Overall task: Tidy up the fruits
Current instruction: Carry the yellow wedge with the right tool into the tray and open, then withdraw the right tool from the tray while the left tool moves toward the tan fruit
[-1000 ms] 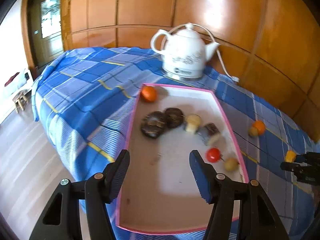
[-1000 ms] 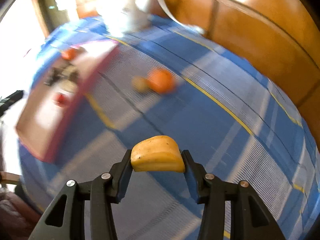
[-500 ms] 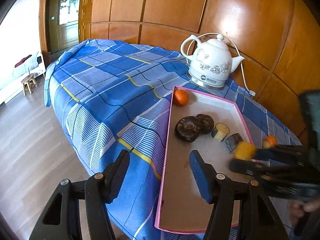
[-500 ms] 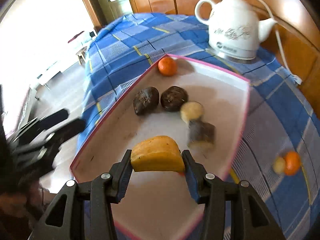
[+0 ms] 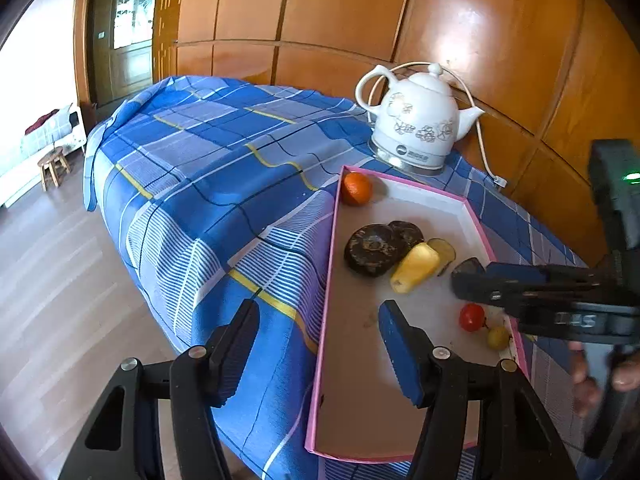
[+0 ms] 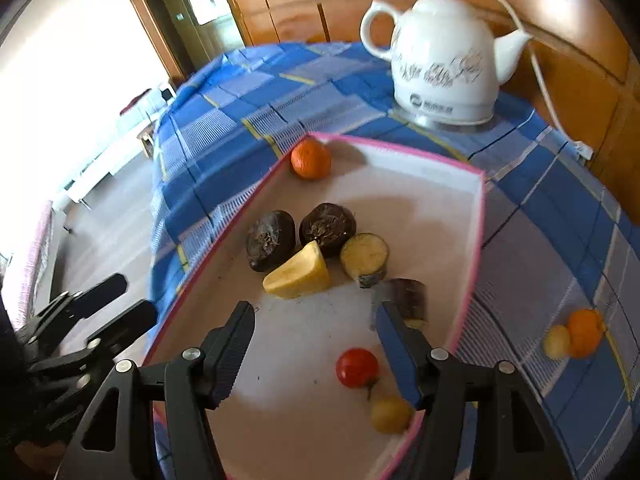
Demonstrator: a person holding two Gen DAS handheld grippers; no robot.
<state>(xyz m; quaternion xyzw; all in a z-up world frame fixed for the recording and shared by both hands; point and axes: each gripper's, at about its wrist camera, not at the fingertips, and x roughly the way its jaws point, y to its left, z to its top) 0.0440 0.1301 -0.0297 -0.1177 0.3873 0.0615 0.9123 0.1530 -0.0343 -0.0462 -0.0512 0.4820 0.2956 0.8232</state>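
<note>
A pink-rimmed white tray (image 6: 478, 216) (image 5: 326, 308) lies on the blue plaid cloth. In it lie a yellow fruit wedge (image 6: 298, 274) (image 5: 414, 266), two dark round fruits (image 6: 270, 240) (image 6: 328, 228), a cut pale slice (image 6: 364, 258), a dark cut piece (image 6: 408, 298), an orange (image 6: 311, 159) (image 5: 356, 188), a red tomato (image 6: 357, 367) (image 5: 472, 317) and a small yellow fruit (image 6: 390, 414). My right gripper (image 6: 316, 344) is open and empty just above the tray, behind the wedge. My left gripper (image 5: 320, 348) is open and empty over the tray's left rim.
A white teapot (image 6: 442, 60) (image 5: 416, 124) with a cord stands behind the tray. An orange (image 6: 584, 332) and a small yellow fruit (image 6: 557, 342) lie on the cloth right of the tray. The table edge drops to a wooden floor (image 5: 52, 280) on the left.
My right gripper carried the yellow wedge from the cloth over the tray, opened and let it go beside the dark fruits. The left gripper shifted left, staying open.
</note>
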